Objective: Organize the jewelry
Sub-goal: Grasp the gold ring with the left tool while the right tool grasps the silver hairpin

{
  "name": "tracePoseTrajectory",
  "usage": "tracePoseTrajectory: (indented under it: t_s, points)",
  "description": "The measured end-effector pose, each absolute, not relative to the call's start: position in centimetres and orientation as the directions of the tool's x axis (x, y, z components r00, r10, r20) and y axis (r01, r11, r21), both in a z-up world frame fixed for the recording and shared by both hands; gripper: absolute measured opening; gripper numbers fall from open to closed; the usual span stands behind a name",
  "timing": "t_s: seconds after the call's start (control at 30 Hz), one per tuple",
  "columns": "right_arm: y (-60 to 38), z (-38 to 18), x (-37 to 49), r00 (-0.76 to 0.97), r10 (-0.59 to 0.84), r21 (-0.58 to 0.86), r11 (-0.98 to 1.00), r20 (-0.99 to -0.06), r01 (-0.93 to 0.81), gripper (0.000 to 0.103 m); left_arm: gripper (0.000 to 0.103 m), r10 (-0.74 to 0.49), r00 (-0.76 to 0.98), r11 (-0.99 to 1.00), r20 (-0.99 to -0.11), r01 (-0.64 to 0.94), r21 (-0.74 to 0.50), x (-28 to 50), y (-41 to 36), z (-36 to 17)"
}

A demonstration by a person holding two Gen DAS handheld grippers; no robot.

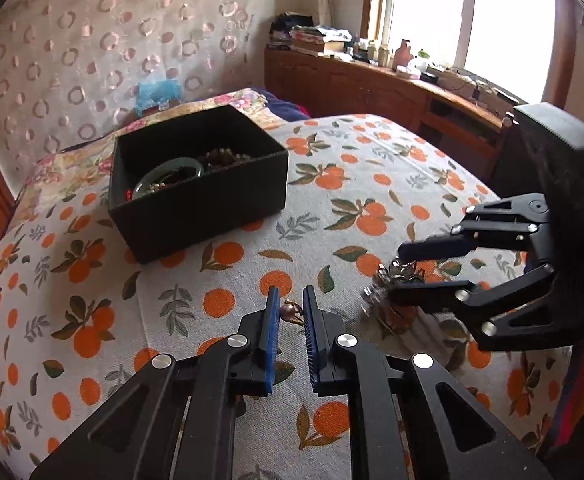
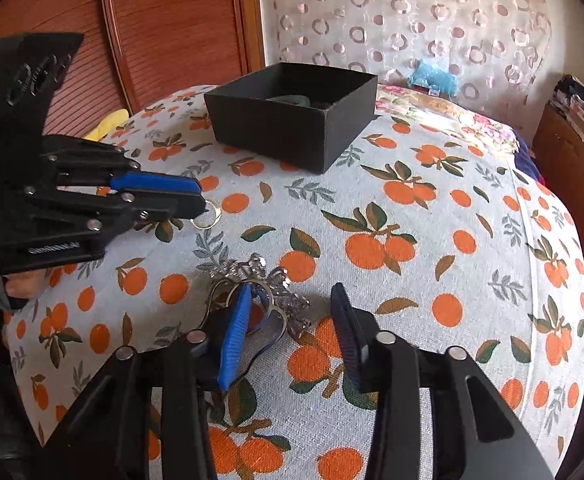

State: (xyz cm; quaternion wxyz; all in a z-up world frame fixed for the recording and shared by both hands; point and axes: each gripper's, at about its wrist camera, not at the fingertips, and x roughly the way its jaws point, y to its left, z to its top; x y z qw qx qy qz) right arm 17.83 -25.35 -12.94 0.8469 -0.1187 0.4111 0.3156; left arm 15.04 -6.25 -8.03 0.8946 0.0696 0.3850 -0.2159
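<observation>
The left hand-held gripper (image 1: 291, 307) sits low over the orange-print cloth (image 1: 332, 208), its blue-padded fingers (image 1: 271, 320) a narrow gap apart with a small bronze bead earring (image 1: 291, 312) lying between them; whether the pads touch it cannot be told from this view. The right wrist view shows the same left hand-held gripper (image 2: 202, 200) from the side at 9 o'clock, fingers nearly together, with a thin gold ring (image 2: 207, 216) of that earring showing at its tips against the cloth.

The right hand-held gripper (image 2: 288, 316) is released, its fingers spread wide. A silver sparkly ornament with looped rings (image 2: 260, 280) lies on the cloth at the tip of its blue-padded finger (image 2: 236, 328), with the other finger well apart at 3 o'clock. In the left wrist view the right hand-held gripper (image 1: 396, 276) enters from 3 o'clock, and the ornament (image 1: 388, 280) sits between its two finger ends; touching or not cannot be told.

Beyond, toward 11 o'clock in the left view, an open black box (image 1: 196, 184) stands on the cloth holding a green bangle (image 1: 168, 172) and dark beads (image 1: 224, 158). The right view shows the box (image 2: 292, 120) at 12 o'clock, only the bangle's edge visible. Only the left view shows the window (image 1: 468, 16) and the cluttered wooden sideboard (image 1: 372, 84); only the right view shows the red slatted door (image 2: 152, 28).
</observation>
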Motion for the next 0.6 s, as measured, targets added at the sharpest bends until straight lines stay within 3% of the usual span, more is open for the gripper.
tracePoseTrajectory:
  t_s: [0.5, 0.6]
  points:
    - [-25.8, -10.8, 17.4, 0.516, 0.452, 0.046, 0.783, -0.728, -0.620, 0.018, 0.011, -0.336, 0.671, 0.915, -0.661, 0.400, -0.058, 14.7, -4.5, -5.5]
    - [-25.8, -10.0, 17.3, 0.520, 0.475, 0.064, 0.779, -0.710, -0.624, 0.010, 0.011, -0.332, 0.682, 0.918, -0.652, 0.392, -0.058, 14.7, -4.2, -5.1]
